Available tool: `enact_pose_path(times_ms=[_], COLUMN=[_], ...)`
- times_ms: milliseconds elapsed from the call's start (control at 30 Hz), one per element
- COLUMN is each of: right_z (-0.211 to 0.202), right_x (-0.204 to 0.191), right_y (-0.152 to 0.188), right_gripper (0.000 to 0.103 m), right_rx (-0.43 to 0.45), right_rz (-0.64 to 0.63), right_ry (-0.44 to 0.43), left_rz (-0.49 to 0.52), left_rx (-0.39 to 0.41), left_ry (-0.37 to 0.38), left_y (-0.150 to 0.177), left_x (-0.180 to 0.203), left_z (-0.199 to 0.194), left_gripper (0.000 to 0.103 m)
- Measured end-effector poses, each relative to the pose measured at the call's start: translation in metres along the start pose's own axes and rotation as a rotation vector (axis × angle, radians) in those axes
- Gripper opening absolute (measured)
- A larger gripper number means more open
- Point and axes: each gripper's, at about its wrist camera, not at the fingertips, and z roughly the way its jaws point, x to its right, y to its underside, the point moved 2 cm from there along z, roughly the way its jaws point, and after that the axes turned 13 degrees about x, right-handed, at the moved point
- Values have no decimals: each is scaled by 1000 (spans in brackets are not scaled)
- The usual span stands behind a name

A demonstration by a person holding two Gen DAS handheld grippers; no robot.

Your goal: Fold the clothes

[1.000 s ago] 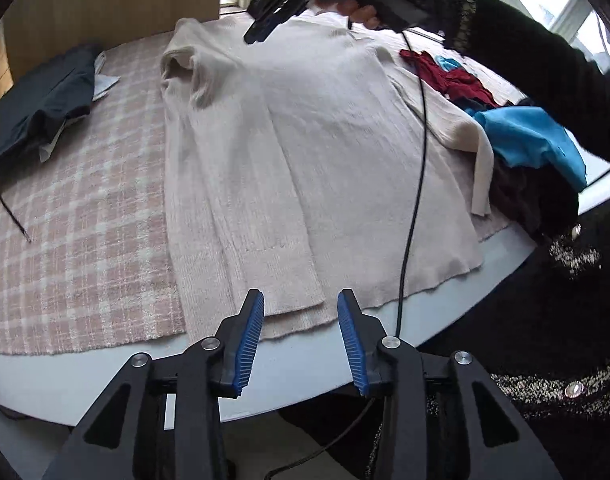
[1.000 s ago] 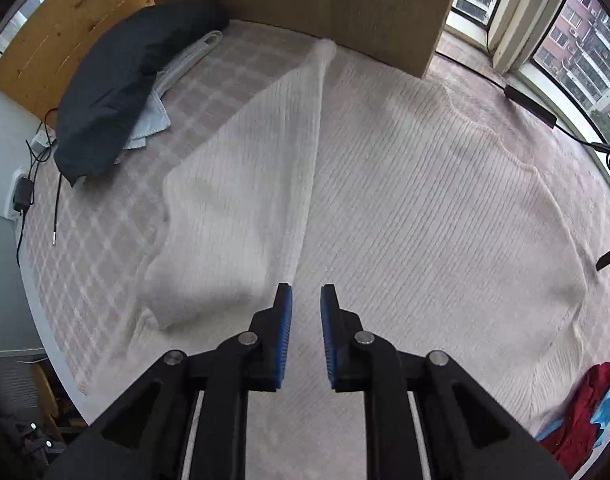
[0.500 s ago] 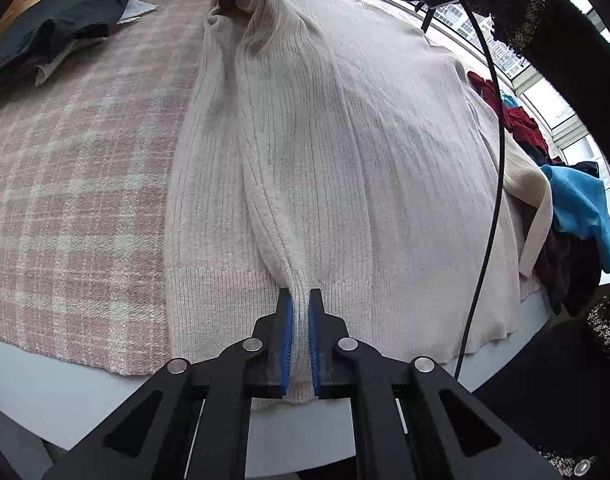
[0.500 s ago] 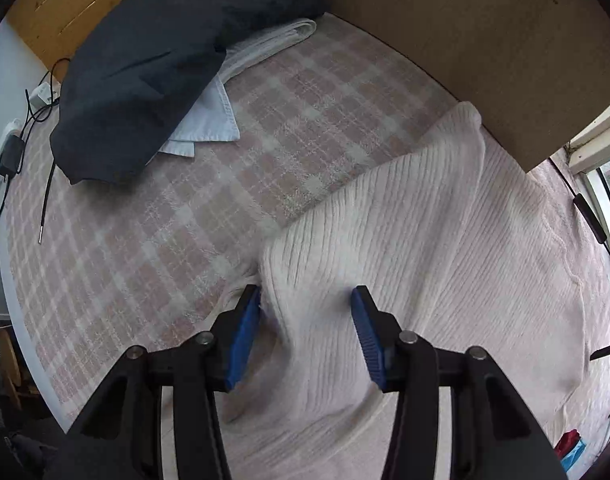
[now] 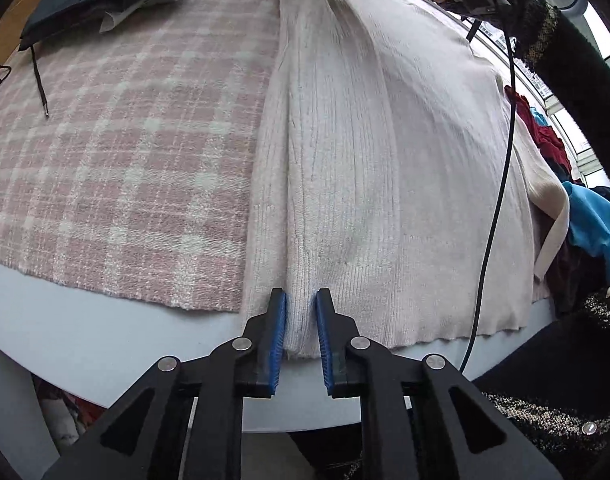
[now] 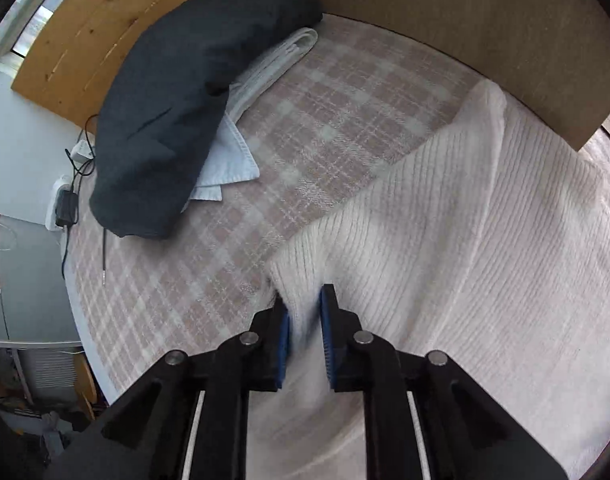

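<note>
The left claw [image 5: 301,334] is nearly closed, its blue pads pinching a raised ridge of the cream ribbed sweater [image 5: 369,152] at the hem, right at the near edge of the bench [image 5: 117,336]. The right claw [image 6: 305,338] is likewise narrowed on a bunched fold at the sweater's [image 6: 445,248] shoulder end. The knit runs as a lifted pleat between the two claws; the rest lies flat on the pink plaid cloth [image 5: 117,152]. A dark garment [image 6: 185,100] over folded white fabric [image 6: 241,152] sits well apart to the left. Red and blue clothes [image 5: 585,216] are piled beside the sweater's far sleeve.
</note>
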Motion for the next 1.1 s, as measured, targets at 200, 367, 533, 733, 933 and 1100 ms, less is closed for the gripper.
enact_pose_path(times_ms=[200,367,533,733,933,1100], right_z=[-76,-54,11,2,-18,32], right_x=[50,68,54,57,-17,-48], right_y=[-20,-27,-24,-35,-6,13], right_gripper=[43,35,27,13,62,62], right_rx=[208,233,138,143,83,-16], right_rz=[107,188,105,-3,-68,-235], right_ry=[-91,-89,-56,219,51,227], left_rz=[83,152,144,105,53,20], left_rx=[106,121,39,19,25,34], left_ry=[-19,54,58,8,-9,-20], left_y=[-28,-59,-58,-40,-24,-11], left_x=[13,43,45,25,6,-6], left_z=[-31,0,40,40,27,17], left_gripper=[20,23,23,24,38,40])
